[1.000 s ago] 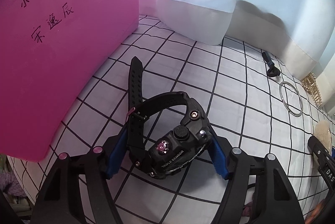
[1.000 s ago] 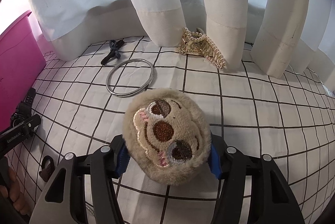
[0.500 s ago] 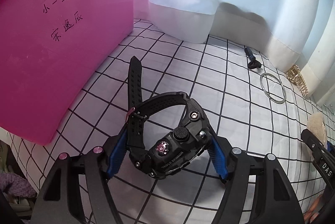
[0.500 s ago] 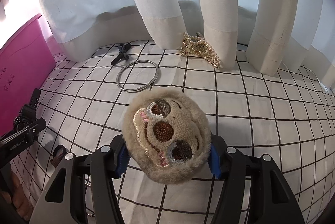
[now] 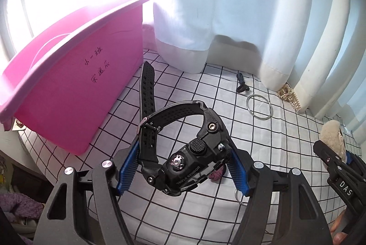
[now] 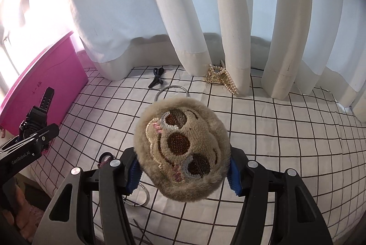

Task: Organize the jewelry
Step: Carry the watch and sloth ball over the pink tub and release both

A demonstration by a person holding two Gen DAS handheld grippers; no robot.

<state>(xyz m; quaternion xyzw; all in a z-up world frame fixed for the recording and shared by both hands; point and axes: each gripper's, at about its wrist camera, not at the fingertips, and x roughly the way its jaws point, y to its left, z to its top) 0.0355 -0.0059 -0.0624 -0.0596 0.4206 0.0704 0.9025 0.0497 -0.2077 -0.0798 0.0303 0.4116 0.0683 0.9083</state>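
1. While the left gripper has its blue pads clamped on a chunky black watch, the watch hangs clear above the checked cloth, strap end sticking up toward the pink bin.
2. The pink bin sits on the left edge of the cloth, open top, some handwriting in ink on its side.
3. Right gripper is pinched on a fuzzy beige plush charm with an embroidered face, also held up off the cloth.
4. Lying on the cloth near the curtains: a silver bangle, a dark hair tie just beside it, and a gold pearl piece tucked against the curtain hem.
5. Closer in, under the grippers, there's a small purplish ring thing and a thin metal hoop on the cloth, can't tell exactly what they are.
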